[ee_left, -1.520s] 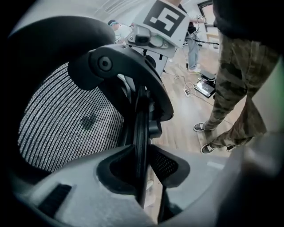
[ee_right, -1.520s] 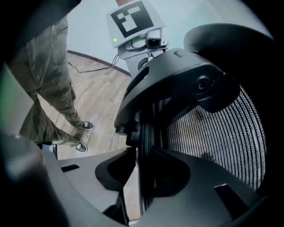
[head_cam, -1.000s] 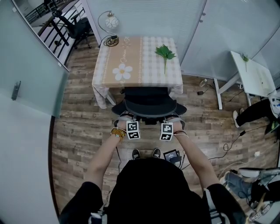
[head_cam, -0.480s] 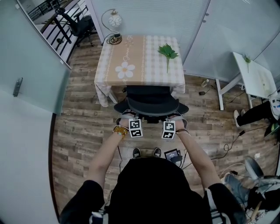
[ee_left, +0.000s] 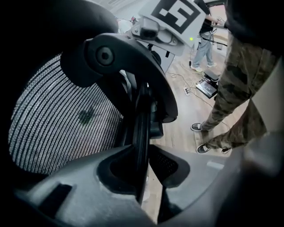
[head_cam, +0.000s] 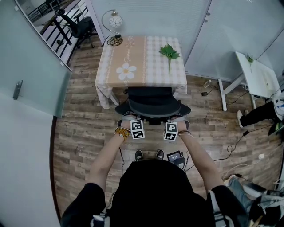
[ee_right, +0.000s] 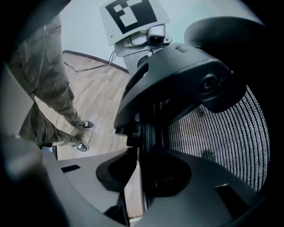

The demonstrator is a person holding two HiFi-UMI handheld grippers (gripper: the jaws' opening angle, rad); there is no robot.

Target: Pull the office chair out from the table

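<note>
A black office chair is tucked under the table, which has a checked cloth with a flower print. Its mesh backrest faces me. My left gripper is shut on the left part of the backrest's top rim, which runs between its grey jaws. My right gripper is shut on the right part of that rim, which is clamped between its jaws. The mesh fills the right of that view. Each gripper view shows the other gripper's marker cube.
A lamp and a green leafy sprig lie on the table. My shoes stand right behind the chair, beside a small device with cables. A white table and a person are at right, glass walls at left.
Both grippers and the chair have kept their places. The head view has shifted slightly, and things at the lower right edge have moved.
</note>
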